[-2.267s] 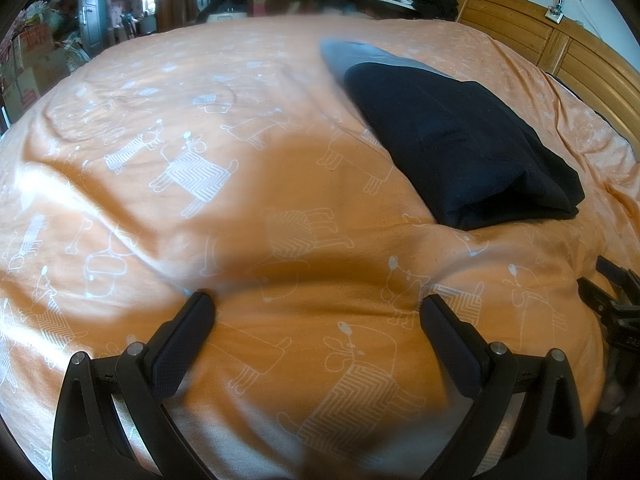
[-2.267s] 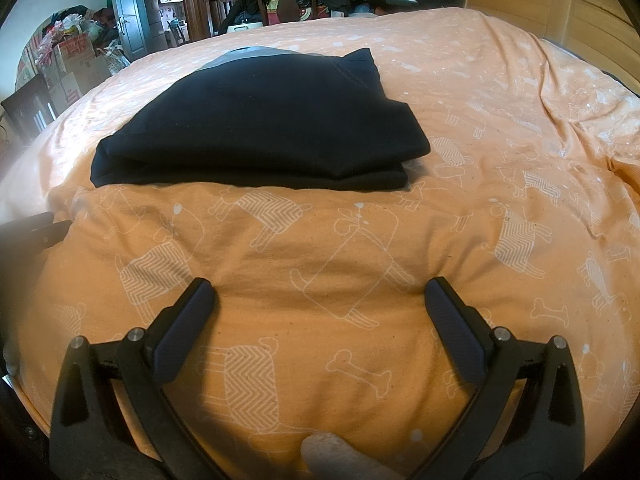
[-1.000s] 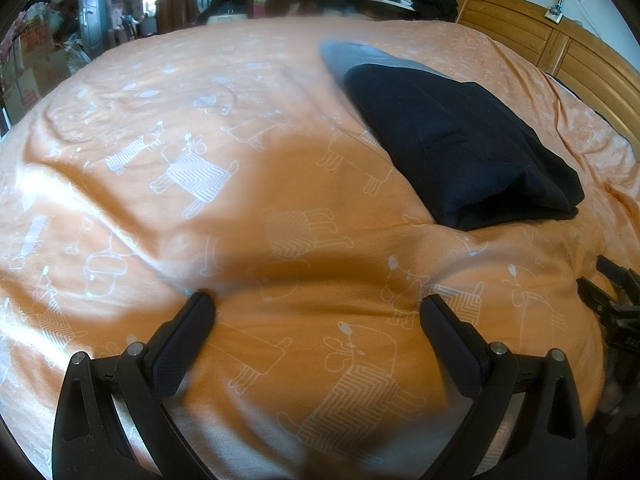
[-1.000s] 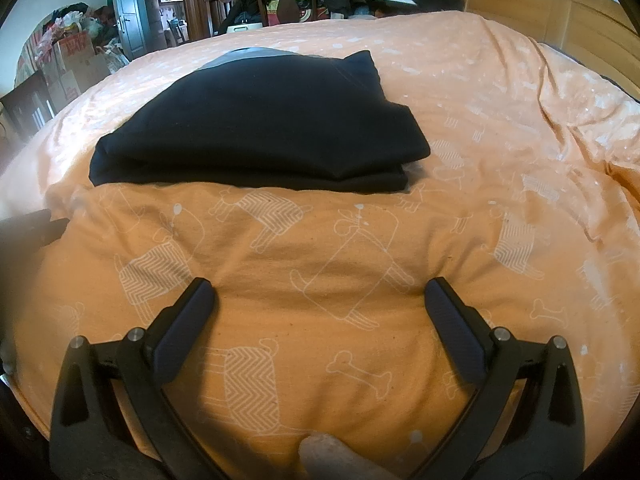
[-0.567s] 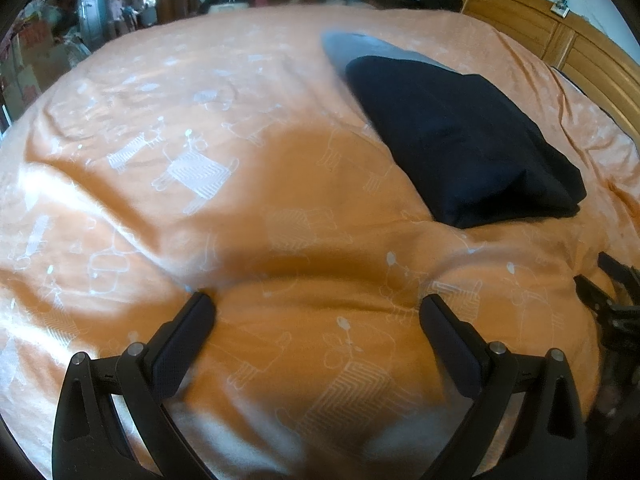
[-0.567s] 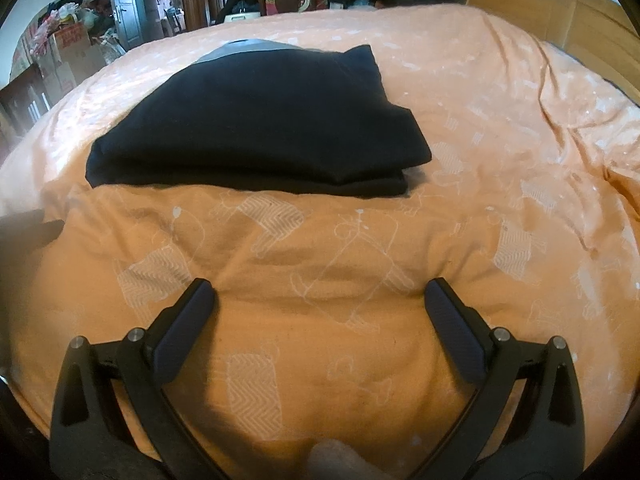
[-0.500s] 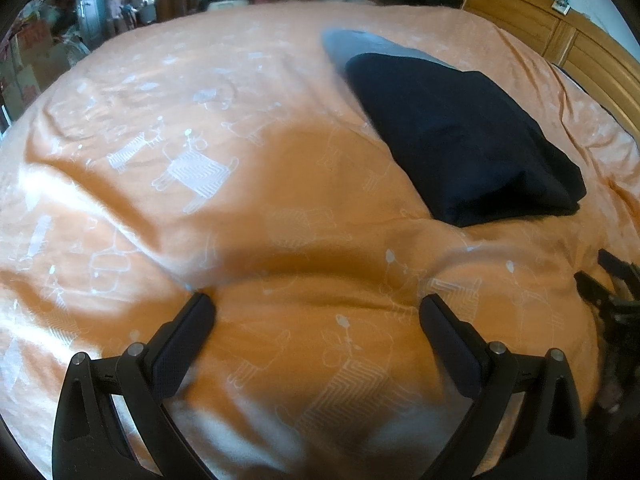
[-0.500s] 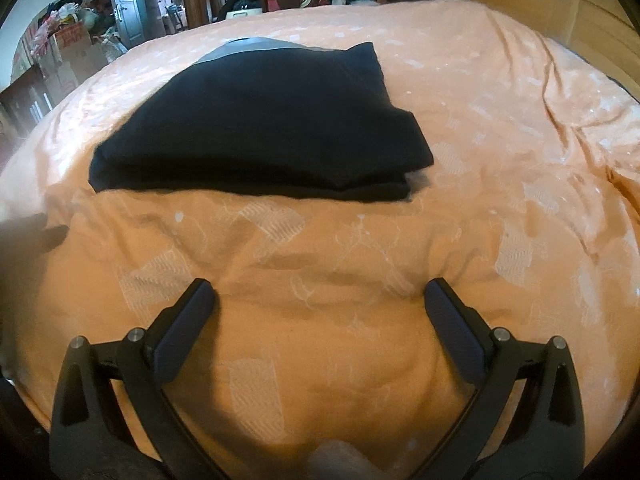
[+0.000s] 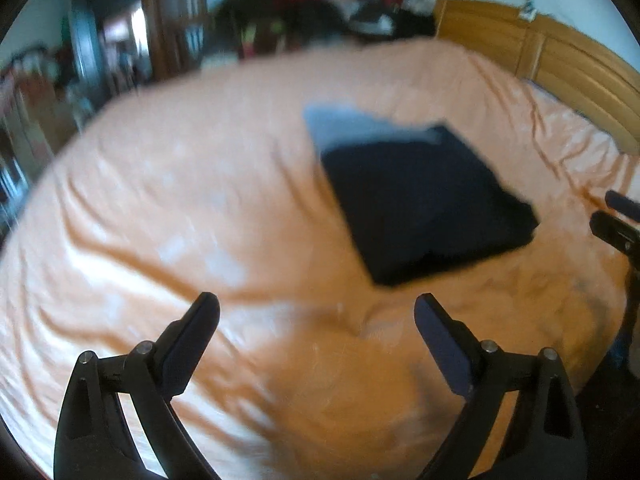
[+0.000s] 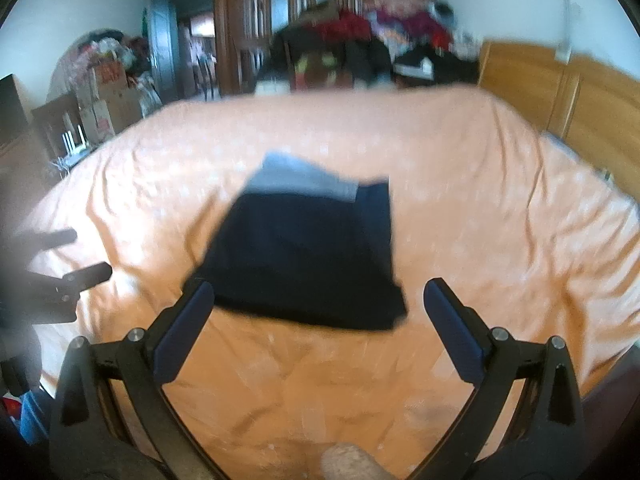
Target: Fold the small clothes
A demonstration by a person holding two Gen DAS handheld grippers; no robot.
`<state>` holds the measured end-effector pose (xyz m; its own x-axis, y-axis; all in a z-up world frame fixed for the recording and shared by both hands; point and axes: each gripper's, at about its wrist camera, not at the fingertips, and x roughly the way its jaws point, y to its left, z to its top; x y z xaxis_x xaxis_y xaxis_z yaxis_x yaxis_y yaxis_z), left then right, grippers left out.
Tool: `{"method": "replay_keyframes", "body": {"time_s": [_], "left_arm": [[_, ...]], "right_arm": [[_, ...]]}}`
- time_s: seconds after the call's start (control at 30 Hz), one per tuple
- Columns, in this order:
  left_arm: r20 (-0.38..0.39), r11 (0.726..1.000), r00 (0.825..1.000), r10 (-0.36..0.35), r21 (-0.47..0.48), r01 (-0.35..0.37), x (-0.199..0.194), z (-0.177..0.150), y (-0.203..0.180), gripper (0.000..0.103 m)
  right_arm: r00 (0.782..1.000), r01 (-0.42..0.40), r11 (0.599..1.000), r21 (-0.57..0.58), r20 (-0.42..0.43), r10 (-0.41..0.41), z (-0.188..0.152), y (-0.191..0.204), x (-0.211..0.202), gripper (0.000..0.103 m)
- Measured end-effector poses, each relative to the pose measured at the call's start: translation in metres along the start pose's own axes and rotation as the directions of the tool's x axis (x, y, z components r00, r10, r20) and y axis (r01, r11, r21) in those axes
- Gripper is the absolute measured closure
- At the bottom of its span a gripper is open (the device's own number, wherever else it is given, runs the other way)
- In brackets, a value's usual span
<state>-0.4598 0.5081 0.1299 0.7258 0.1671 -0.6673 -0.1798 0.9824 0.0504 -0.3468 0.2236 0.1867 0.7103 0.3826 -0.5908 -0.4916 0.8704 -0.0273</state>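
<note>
I'm looking across a wide bed covered by an orange sheet (image 9: 200, 200) with a pale printed pattern, rumpled into long creases, and both views are smeared by motion blur. A wooden headboard (image 9: 560, 64) runs along the right side, and beyond the far edge stands a heap of mixed clothes (image 10: 360, 40) in front of dark wooden doors. The folded dark garment (image 10: 308, 256) lies flat near the middle of the bed, with a grey fold showing at its far end. My left gripper (image 9: 316, 320) hangs above bare sheet with its fingers spread wide and nothing between them; the garment sits ahead and to its right. My right gripper (image 10: 320, 304) is likewise spread and empty, with the garment's near edge framed just beyond its tips. Only the right view shows the stacked boxes (image 10: 104, 96) by the doorway at left, and a pale blurred shape at its bottom edge that I cannot identify.
</note>
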Motion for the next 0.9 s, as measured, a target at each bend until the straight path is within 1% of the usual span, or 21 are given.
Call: {"method": "replay_keyframes", "body": {"time_s": [0.07, 0.1, 0.13, 0.2, 0.23, 0.37, 0.5, 0.57, 0.63, 0.73, 0.8, 0.83, 0.9], "left_arm": [[0.092, 0.999, 0.995, 0.045, 0.024, -0.048, -0.028, 0.014, -0.004, 0.004], [0.147, 0.997, 0.987, 0.07, 0.032, -0.076, -0.046, 0.022, -0.006, 0.004], [0.187, 0.996, 0.979, 0.081, 0.031, -0.088, -0.06, 0.028, -0.009, 0.004], [0.263, 0.993, 0.959, 0.103, 0.028, -0.114, -0.087, 0.041, -0.01, 0.003], [0.289, 0.992, 0.951, 0.11, 0.023, -0.121, -0.099, 0.047, -0.011, 0.0], [0.366, 0.991, 0.921, 0.136, -0.036, -0.132, -0.139, 0.068, -0.014, 0.0], [0.388, 0.988, 0.91, 0.148, -0.104, -0.117, -0.163, 0.08, -0.01, 0.0], [0.392, 0.987, 0.909, 0.144, -0.12, -0.105, -0.174, 0.082, -0.008, 0.0], [0.392, 0.984, 0.906, 0.158, -0.138, -0.112, -0.182, 0.084, -0.007, 0.0], [0.365, 0.98, 0.916, 0.168, -0.163, -0.115, -0.186, 0.083, -0.004, 0.0], [0.337, 0.976, 0.923, 0.185, -0.17, -0.134, -0.184, 0.084, -0.003, 0.0], [0.327, 0.975, 0.926, 0.187, -0.175, -0.136, -0.182, 0.084, -0.002, 0.0], [0.316, 0.976, 0.933, 0.175, -0.178, -0.123, -0.176, 0.083, 0.0, 0.0]], "right_arm": [[0.998, 0.022, 1.0, -0.018, 0.057, -0.021, 0.015, 0.004, -0.021, 0.0], [0.996, 0.028, 0.999, -0.021, 0.083, -0.026, 0.02, 0.006, -0.032, 0.0], [0.992, 0.039, 0.999, -0.02, 0.12, -0.036, 0.031, 0.003, -0.044, 0.0], [0.984, 0.07, 0.997, -0.018, 0.165, -0.066, 0.039, 0.017, -0.063, 0.0], [0.979, 0.088, 0.996, -0.013, 0.187, -0.084, 0.049, 0.015, -0.071, 0.0], [0.969, 0.093, 0.996, 0.003, 0.23, -0.092, 0.065, 0.02, -0.09, 0.0], [0.964, 0.091, 0.996, 0.004, 0.249, -0.089, 0.075, 0.026, -0.1, 0.0], [0.969, 0.065, 0.998, 0.007, 0.24, -0.064, 0.077, 0.03, -0.102, 0.0], [0.973, 0.043, 0.999, 0.006, 0.225, -0.043, 0.078, 0.033, -0.098, 0.0], [0.983, 0.009, 1.0, 0.022, 0.182, -0.013, 0.079, 0.035, -0.091, 0.0], [0.987, -0.009, 1.0, 0.025, 0.158, 0.005, 0.079, 0.038, -0.087, 0.0], [0.99, -0.028, 0.999, 0.022, 0.137, 0.025, 0.08, 0.04, -0.081, 0.0], [0.993, -0.043, 0.999, 0.02, 0.115, 0.04, 0.08, 0.046, -0.077, 0.0]]}}
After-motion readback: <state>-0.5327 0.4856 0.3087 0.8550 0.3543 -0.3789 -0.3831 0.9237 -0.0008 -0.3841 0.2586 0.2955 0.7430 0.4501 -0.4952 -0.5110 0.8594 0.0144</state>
